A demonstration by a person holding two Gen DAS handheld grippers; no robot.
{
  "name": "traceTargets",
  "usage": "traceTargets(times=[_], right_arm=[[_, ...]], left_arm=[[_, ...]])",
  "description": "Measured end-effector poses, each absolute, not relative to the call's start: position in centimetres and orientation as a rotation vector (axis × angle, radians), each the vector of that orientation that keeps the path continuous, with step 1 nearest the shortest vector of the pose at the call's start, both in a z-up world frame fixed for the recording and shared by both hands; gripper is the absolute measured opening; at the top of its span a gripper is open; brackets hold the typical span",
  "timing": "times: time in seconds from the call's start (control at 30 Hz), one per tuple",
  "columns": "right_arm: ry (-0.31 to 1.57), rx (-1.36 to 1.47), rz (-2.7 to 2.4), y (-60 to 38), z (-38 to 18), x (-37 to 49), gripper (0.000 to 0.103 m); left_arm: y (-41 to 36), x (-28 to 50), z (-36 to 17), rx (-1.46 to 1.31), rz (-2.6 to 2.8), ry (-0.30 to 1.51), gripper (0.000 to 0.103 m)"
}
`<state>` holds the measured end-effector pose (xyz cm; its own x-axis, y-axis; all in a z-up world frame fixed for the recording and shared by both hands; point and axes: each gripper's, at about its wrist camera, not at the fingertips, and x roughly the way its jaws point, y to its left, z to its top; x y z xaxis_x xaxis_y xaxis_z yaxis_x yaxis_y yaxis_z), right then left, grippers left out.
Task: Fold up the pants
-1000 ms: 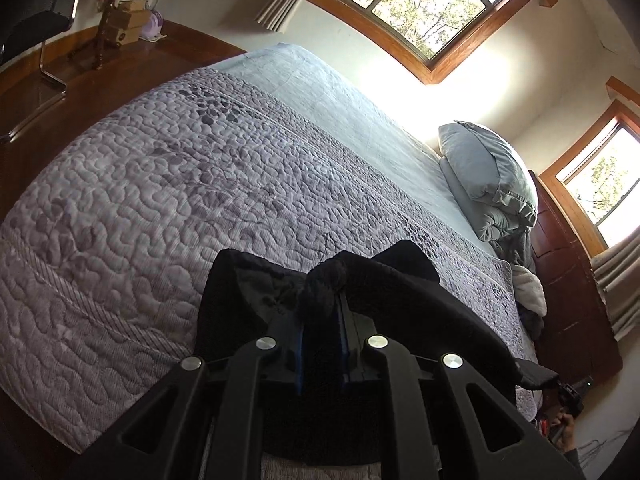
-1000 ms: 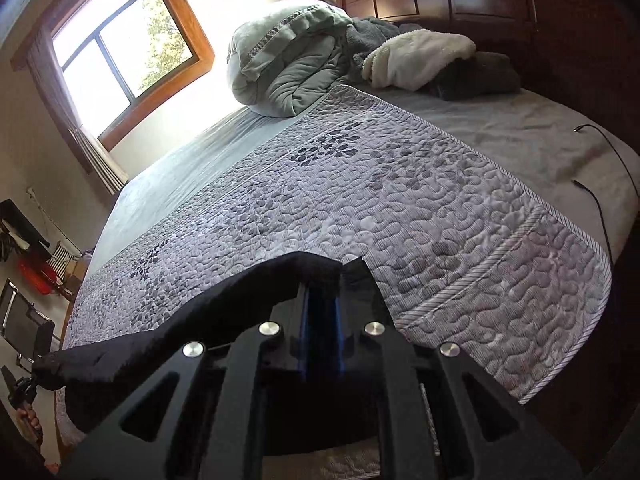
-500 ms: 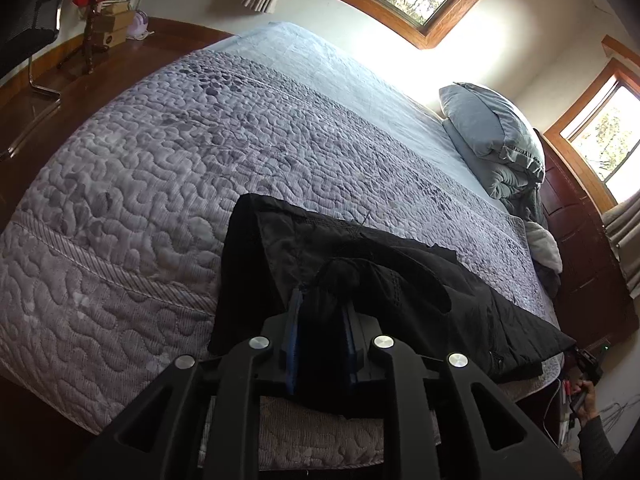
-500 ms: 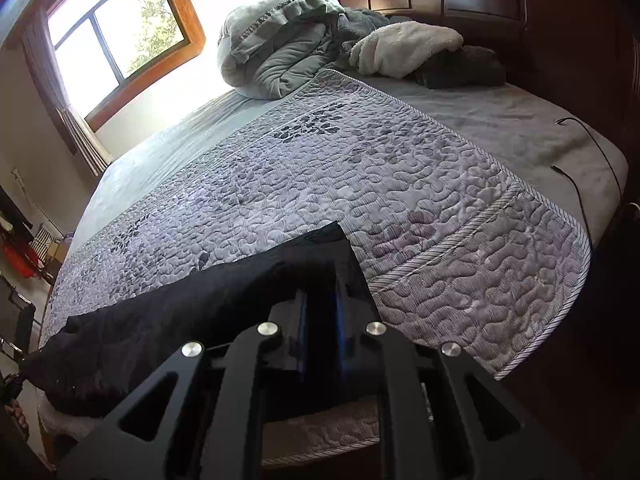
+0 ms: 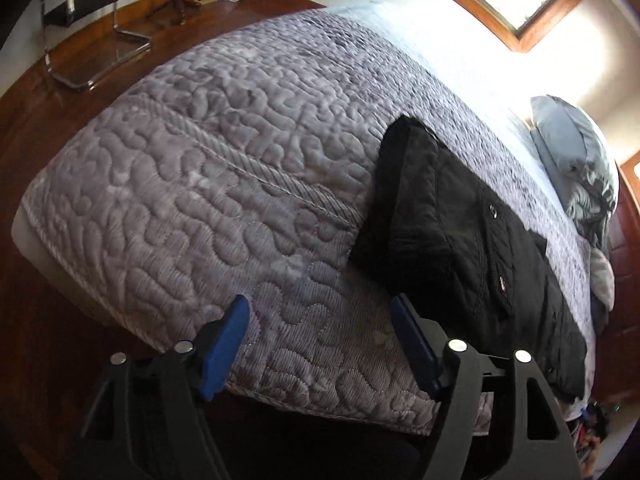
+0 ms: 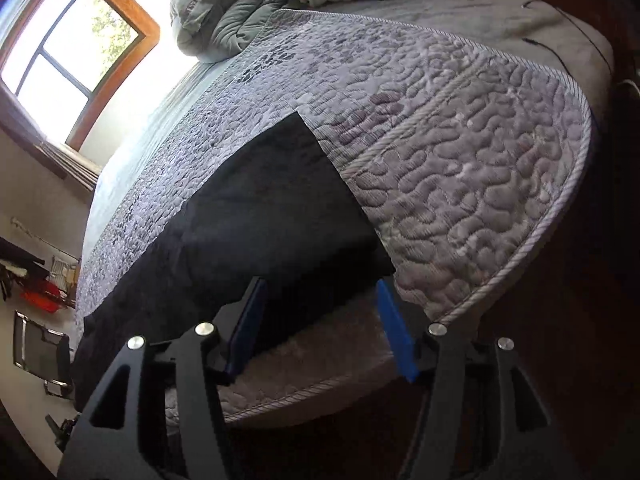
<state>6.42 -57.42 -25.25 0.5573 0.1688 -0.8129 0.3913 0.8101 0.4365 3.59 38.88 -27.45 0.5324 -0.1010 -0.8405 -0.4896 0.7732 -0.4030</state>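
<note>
Black pants (image 5: 460,232) lie flat along the near edge of the bed's grey quilt (image 5: 224,168), with snaps showing on the fabric. My left gripper (image 5: 322,312) is open and empty, just left of the pants' near end, over the quilt edge. In the right wrist view the pants (image 6: 256,208) stretch away to the left along the quilt (image 6: 460,152). My right gripper (image 6: 320,296) is open and empty, right in front of the pants' other end.
Pillows and bedding (image 5: 576,160) are piled at the head of the bed, also in the right wrist view (image 6: 240,12). A metal chair (image 5: 88,12) stands on the wood floor. A cable (image 6: 560,48) lies on the grey sheet. Windows are behind the bed.
Both grippers were shut on the pants and held them above the bed. The pants now lie on the quilt, and both grippers have opened and drawn back to the bed edge.
</note>
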Motion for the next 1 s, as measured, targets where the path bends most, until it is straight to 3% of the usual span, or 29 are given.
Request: traceTargets(times=[0.17, 0.43, 0.47, 0.53, 0.57, 0.6, 0.63, 0.7, 0.73, 0.87, 1.0], right_arm=[[0.918, 0.932, -0.118, -58.9, -26.6, 4.4, 0.06], [0.854, 1.167, -0.133, -60.1, -28.3, 5.4, 0.06], [0.855, 1.171, -0.125, -60.0, -28.5, 5.9, 0.06], [0.859, 1.17, -0.126, -59.9, -28.7, 6.8, 0.06], [0.871, 1.16, -0.138, -59.8, -28.9, 7.4, 0.06], [0.892, 1.151, -0.162, -59.8, -29.3, 7.9, 0.06], [0.904, 1.157, -0.172, -59.8, -29.7, 8.4, 0.059], [0.92, 1.144, -0.165, -59.5, -30.0, 9.2, 0.036], [0.921, 1.122, -0.17, -59.3, -29.7, 9.5, 0.011], [0.844, 1.082, -0.124, -58.8, -27.4, 9.1, 0.006], [0.927, 1.066, -0.142, -58.6, -29.9, 8.7, 0.006]], left_arm=[[39.0, 2.8, -26.4, -0.893, 0.194, 0.848, 0.094], [35.5, 8.2, -29.3, -0.921, 0.162, 0.975, 0.094], [35.3, 8.6, -29.5, -0.917, 0.163, 0.987, 0.091], [34.9, 9.3, -29.9, -0.923, 0.162, 1.022, 0.07], [34.7, 9.7, -30.2, -0.915, 0.162, 1.051, 0.05], [34.4, 10.1, -30.5, -0.906, 0.161, 1.079, 0.039], [33.9, 10.4, -30.5, -0.886, 0.173, 1.095, 0.038], [33.3, 10.9, -30.0, -0.843, 0.193, 1.108, 0.029], [33.1, 11.1, -29.8, -0.846, 0.2, 1.106, 0.027], [33.6, 10.5, -28.8, -0.874, 0.206, 1.058, 0.021], [35.3, 10.0, -30.7, -0.957, 0.218, 1.052, 0.021]])
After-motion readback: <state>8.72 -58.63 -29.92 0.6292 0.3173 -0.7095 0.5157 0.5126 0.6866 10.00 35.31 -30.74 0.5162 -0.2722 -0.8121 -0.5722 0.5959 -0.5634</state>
